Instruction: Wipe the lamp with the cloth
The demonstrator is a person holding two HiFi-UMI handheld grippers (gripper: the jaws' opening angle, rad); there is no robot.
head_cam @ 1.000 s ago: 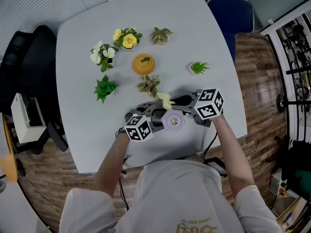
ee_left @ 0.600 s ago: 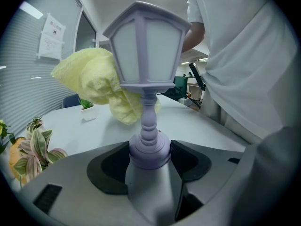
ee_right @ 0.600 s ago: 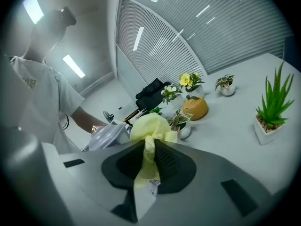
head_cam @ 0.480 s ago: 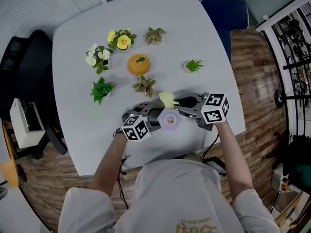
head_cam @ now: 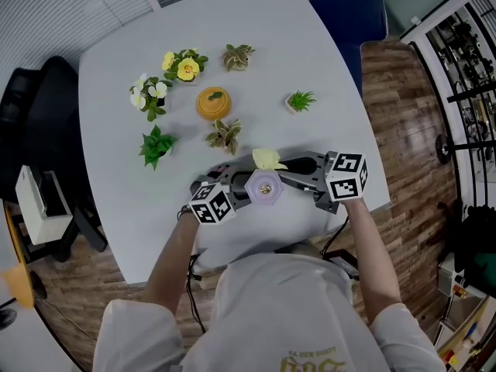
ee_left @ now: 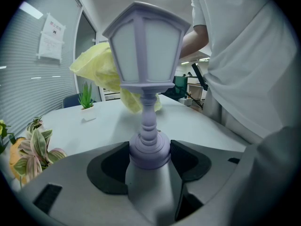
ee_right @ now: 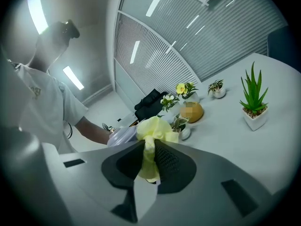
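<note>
A lilac lantern-shaped lamp (head_cam: 262,186) stands upright over the table's near part. My left gripper (head_cam: 240,194) is shut on its round base (ee_left: 149,149), with a pad on each side. The lamp's head (ee_left: 146,46) rises above the left gripper (ee_left: 149,158). A crumpled yellow cloth (head_cam: 267,159) is pinched in my right gripper (head_cam: 287,165), which reaches in from the right. In the left gripper view the cloth (ee_left: 101,68) lies against the far left side of the lamp head. In the right gripper view the cloth (ee_right: 153,131) bulges from the shut right gripper (ee_right: 150,161), with the lamp (ee_right: 123,135) just behind it.
Several small potted plants (head_cam: 225,135) and an orange round thing (head_cam: 211,102) stand on the white table (head_cam: 325,76) beyond the lamp. A succulent in a white pot (head_cam: 297,101) is at the right. A blue chair (head_cam: 349,10) sits at the far corner and a black chair (head_cam: 35,115) at the left.
My right gripper has drawn a little to the right and upward with the cloth, which now sits further right against the lamp head. The left gripper and lamp have stayed put.
</note>
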